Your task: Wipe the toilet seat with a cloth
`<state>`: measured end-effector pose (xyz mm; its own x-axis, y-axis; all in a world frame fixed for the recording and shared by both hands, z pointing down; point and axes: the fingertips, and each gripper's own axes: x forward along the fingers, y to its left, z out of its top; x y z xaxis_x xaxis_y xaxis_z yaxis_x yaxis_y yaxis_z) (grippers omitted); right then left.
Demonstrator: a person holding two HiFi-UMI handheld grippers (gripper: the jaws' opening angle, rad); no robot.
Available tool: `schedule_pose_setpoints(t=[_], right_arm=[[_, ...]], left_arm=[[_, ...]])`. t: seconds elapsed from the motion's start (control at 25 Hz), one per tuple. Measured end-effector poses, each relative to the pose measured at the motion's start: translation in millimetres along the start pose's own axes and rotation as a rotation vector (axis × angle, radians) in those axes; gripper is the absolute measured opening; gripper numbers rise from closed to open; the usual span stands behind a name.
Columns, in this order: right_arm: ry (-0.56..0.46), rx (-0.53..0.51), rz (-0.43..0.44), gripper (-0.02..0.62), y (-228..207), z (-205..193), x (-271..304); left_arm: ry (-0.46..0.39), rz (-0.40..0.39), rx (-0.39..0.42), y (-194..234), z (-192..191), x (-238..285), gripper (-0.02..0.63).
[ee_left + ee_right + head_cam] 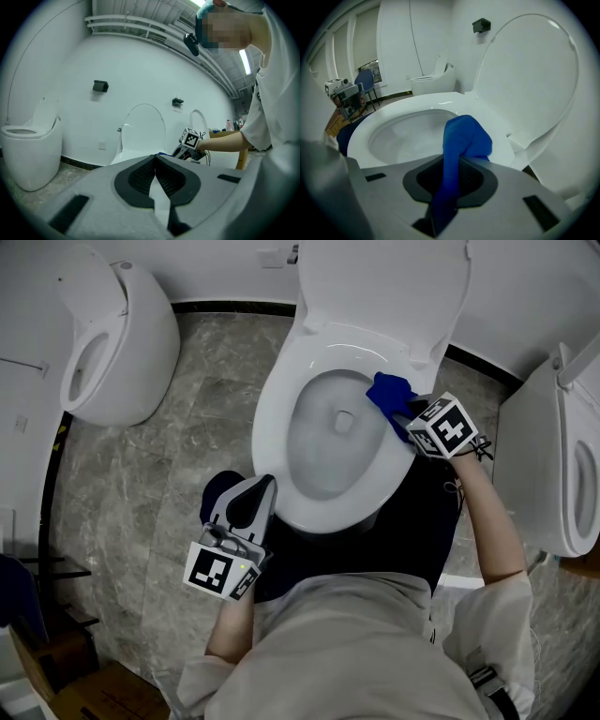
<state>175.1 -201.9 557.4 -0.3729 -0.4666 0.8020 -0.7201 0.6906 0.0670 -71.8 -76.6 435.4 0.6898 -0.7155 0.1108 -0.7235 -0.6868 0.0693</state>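
Showing the cloth (461,136) clamped: right gripper view alone.

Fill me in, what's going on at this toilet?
A person works with a gripper in each hand. The right gripper is shut on a blue cloth, which lies on the right side of the toilet seat. The left gripper is shut and empty, held near the seat's front left. The lid is up.

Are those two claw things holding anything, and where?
The right gripper pinches the blue cloth by one bunched end; the left gripper holds nothing.
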Motion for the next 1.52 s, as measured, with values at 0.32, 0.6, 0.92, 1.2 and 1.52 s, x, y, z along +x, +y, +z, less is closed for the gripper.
schedule_pose_setpoints(t=[0.32, 0.6, 0.92, 1.2, 1.52], right_arm=[[0.0, -0.001, -0.007, 0.051, -11, 6, 5], [-0.015, 0.011, -0.016, 0.052, -23, 14, 12], [-0.019, 0.015, -0.026, 0.051, -31, 21, 17], [-0.013, 0.017, -0.021, 0.051, -35, 24, 20], [0.004, 0.015, -0.029, 0.051, -41, 29, 25]], left_arm=[[0.013, 0.003, -0.005, 2, -4, 2, 0.008], [0.026, 0.01, -0.007, 4, -8, 3, 0.008], [0.03, 0.016, -0.012, 7, -11, 1, 0.008], [0.029, 0.009, -0.012, 4, -12, 6, 0.008], [0.027, 0.008, -0.01, 4, -12, 2, 0.008]])
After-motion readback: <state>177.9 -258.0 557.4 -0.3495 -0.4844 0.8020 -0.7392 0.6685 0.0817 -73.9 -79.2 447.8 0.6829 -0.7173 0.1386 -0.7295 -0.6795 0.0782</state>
